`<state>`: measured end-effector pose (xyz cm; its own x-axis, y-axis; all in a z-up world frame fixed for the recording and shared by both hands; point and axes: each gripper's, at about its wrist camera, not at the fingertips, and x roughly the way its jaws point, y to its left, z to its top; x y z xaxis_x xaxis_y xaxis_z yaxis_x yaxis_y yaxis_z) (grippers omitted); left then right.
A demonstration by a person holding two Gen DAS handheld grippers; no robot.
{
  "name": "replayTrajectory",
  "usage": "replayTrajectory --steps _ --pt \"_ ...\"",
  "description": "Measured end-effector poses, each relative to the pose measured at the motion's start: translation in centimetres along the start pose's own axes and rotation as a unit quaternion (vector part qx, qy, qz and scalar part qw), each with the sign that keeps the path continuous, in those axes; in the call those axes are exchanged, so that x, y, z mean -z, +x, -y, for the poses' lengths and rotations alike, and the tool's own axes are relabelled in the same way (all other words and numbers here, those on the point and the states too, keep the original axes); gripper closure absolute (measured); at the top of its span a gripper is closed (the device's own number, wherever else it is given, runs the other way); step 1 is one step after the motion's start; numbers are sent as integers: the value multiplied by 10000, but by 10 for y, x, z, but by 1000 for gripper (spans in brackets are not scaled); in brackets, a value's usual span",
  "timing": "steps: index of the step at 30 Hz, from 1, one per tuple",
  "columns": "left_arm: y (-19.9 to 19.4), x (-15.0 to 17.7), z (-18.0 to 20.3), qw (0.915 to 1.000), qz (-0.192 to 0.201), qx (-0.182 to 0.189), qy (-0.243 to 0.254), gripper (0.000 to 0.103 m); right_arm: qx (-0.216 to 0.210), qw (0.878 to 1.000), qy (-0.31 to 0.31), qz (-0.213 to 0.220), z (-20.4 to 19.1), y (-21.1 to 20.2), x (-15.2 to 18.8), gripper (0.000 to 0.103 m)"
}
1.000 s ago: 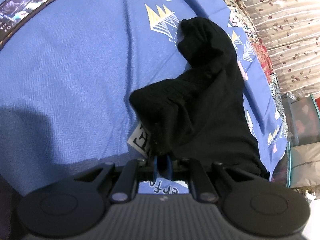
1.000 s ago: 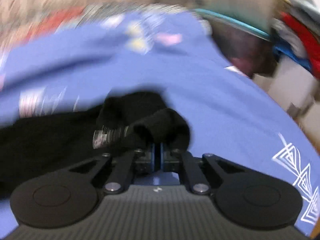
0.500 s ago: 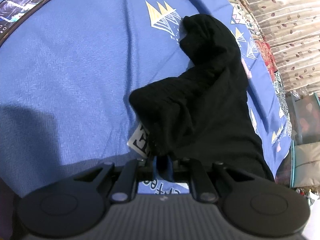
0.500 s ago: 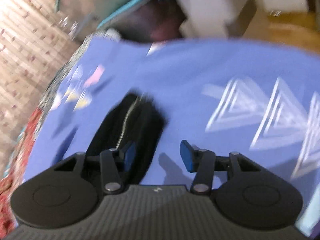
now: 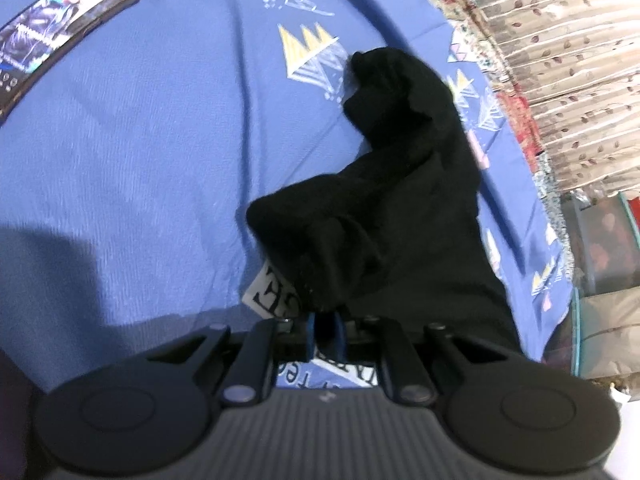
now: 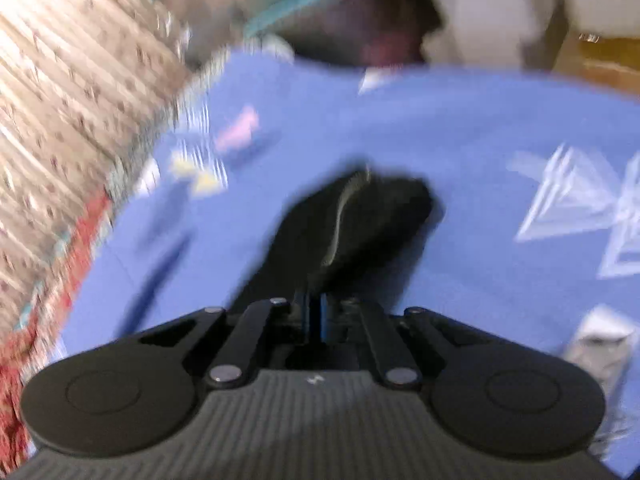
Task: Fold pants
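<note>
The left gripper point(image 5: 325, 322) has its blue pads pinched on the near edge of the crumpled black knit pants point(image 5: 404, 208), apparently anchoring that end. The right gripper point(image 6: 316, 312) is pressed together on another end, seemingly to spread or fold them. The pants lie on the blue patterned bedsheet point(image 5: 140, 152), right of a dark smartphone point(image 5: 52, 40).

A second ago my right gripper point(image 6: 316, 320) pinched a bunched fold of the black pants point(image 6: 360, 224); it let go, swung round and now bites the cloth again. The pants now run from frame bottom toward centre.
</note>
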<state>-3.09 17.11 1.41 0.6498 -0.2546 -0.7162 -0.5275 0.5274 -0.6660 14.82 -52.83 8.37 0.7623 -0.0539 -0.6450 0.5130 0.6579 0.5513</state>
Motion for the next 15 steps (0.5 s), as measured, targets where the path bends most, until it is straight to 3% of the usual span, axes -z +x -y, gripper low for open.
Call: replayTrajectory --steps 4,8,10,11,12,14,15 --pt "0 3 1 9997 -178 90 115 94 139 9993 222 253 32 -51 -23 96" --pt "12 17 -4 9989 -377 -171 207 92 608 9981 -38 118 57 -69 -6 95" --pt "17 22 -9 9982 -462 -344 155 81 845 9963 14 -181 72 -59 8 90" --pt "17 23 -11 9982 -465 -335 167 81 979 9946 58 -338 78 -54 15 85" --pt "14 24 -11 9984 -445 -285 178 78 1137 9926 91 -404 82 -53 19 75" --pt "4 25 -13 9990 -308 -209 229 68 1253 9919 128 -160 82 -61 24 59" --pt "-2 24 -14 9993 -198 -181 268 63 1307 9914 98 41 81 -69 25 59"
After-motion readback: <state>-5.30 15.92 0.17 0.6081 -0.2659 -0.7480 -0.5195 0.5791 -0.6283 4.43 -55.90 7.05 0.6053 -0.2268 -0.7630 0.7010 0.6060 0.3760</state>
